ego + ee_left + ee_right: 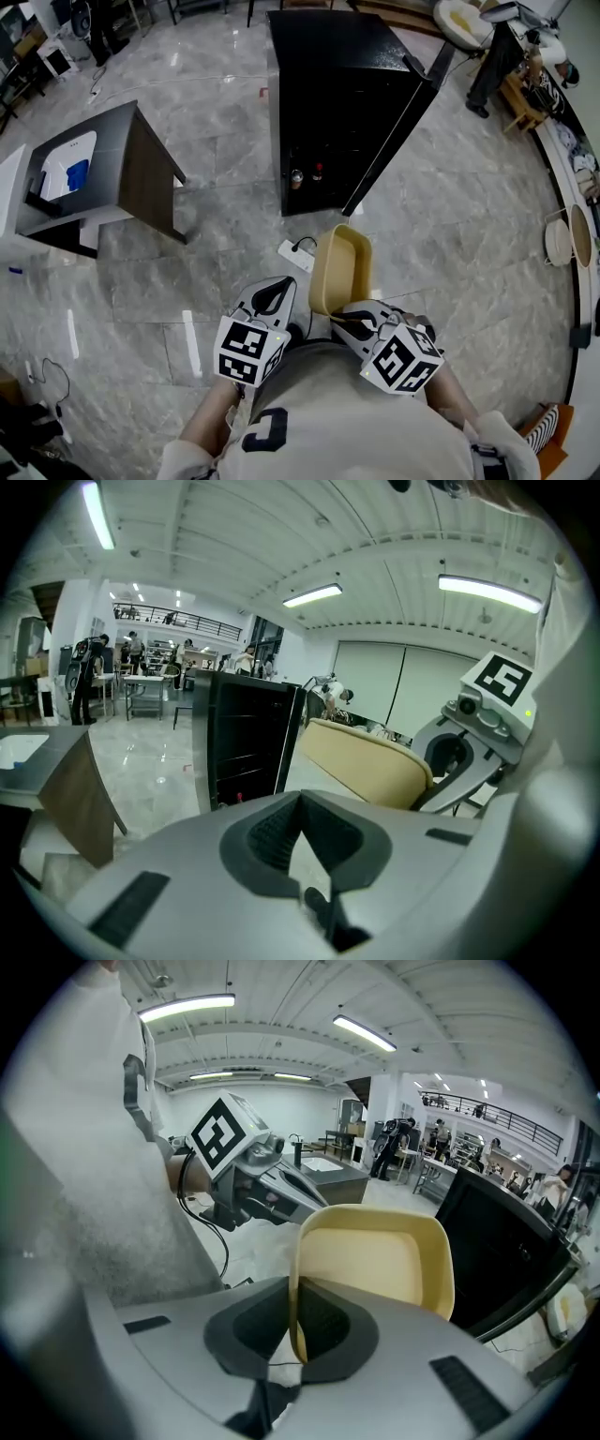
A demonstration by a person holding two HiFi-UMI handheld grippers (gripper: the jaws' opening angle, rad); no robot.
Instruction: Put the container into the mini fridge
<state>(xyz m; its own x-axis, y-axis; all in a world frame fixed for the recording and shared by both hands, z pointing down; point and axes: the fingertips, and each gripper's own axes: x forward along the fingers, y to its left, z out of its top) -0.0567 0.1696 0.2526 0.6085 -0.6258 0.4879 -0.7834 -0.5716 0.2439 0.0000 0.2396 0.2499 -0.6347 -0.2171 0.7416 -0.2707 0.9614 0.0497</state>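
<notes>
Glossy floor; right hand-held gripper clamps yellow container.

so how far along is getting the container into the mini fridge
Done: the door of the mini fridge stands open, and the right tongs are shut on the rim of the yellow container. In hand: the container is held above the floor, short of the fridge. Left: place it inside and release. The left tongs are shut and empty.

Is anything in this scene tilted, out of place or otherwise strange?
The yellow container hangs on edge, not level, pinched by one wall in the right tongs. A white power strip lies on the floor before the open mini fridge.
</notes>
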